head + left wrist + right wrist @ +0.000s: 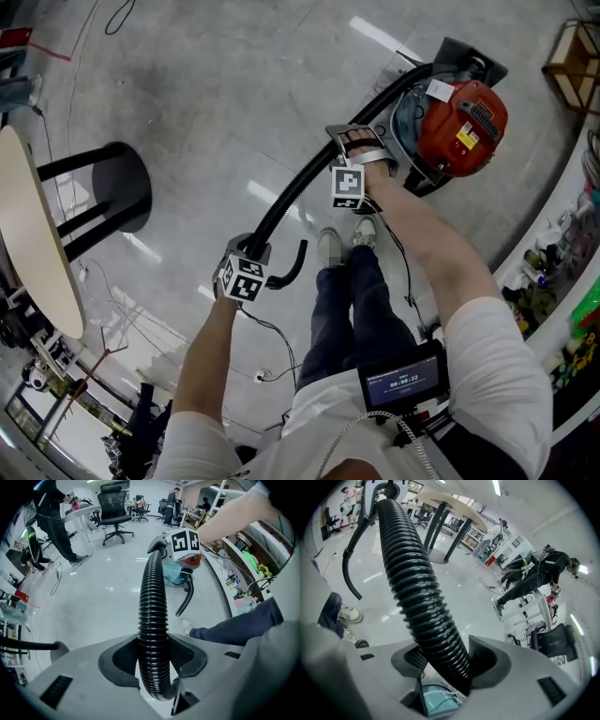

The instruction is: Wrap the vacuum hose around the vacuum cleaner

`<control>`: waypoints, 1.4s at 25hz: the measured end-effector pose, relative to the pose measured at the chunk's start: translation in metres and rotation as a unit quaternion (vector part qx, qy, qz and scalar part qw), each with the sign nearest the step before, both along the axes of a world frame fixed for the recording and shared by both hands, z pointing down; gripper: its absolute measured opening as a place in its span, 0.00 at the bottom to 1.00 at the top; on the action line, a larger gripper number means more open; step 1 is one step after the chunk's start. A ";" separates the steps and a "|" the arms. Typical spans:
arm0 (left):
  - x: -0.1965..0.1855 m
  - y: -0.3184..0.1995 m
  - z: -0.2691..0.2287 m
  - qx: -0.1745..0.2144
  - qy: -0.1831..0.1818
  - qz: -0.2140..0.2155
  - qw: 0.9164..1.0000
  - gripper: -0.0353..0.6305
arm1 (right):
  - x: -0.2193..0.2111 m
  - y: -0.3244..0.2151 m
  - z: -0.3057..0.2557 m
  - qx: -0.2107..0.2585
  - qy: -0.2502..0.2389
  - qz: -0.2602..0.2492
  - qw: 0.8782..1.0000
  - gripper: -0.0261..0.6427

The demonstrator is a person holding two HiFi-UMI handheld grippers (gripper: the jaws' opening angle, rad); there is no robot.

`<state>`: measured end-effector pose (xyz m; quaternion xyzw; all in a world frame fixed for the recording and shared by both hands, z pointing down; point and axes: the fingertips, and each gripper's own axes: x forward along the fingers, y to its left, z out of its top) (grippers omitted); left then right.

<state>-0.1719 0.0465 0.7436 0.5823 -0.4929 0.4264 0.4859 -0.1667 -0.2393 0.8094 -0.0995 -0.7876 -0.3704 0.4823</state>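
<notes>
Nearest me is the one small screen [403, 382] on my chest, and below it my two shoes [330, 247] on the floor.

Next out, my left gripper [251, 247] is clamped on the black ribbed vacuum hose [300, 178] near its free end, both pads pressing its sides. A curved black end piece [292, 266] hangs loose past that grip.

Further along the same hose, my right gripper [361, 141] has the hose between its jaws, but they look parted, with the pads just off the ribs. The hose crosses at a slant, so I can't rule out a light touch on one side.

Beyond sits the red vacuum cleaner [459, 127]. The hose joins it at its far side and runs nearly straight back to me, with none of it wound round the body yet.

What worries me:
- With the right jaws slack, the hose could slide out as I swing it.
- The dangling end piece could catch my legs.
- A hard pull from the left grip could drag or tip the cleaner.
- The thin cable [405, 281] trailing from my right gripper could get wound into a loop.

Count: one hose, one vacuum cleaner, two grippers and one round table [28, 234] to my left. In the far room there is one office chair [112, 513] and at least three people [51, 513].
</notes>
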 end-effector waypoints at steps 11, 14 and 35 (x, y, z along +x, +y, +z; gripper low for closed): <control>0.046 0.014 0.005 0.010 0.023 0.031 0.999 0.30 | 0.061 0.007 -0.049 0.053 -0.036 0.061 0.996 0.41; 0.048 0.018 0.002 0.007 0.038 -0.033 0.999 0.30 | 0.081 0.009 -0.062 0.084 -0.038 0.064 0.994 0.41; 0.137 0.017 -0.032 0.014 0.112 -0.098 0.989 0.30 | 0.265 0.197 -0.076 -0.179 0.029 0.251 0.951 0.41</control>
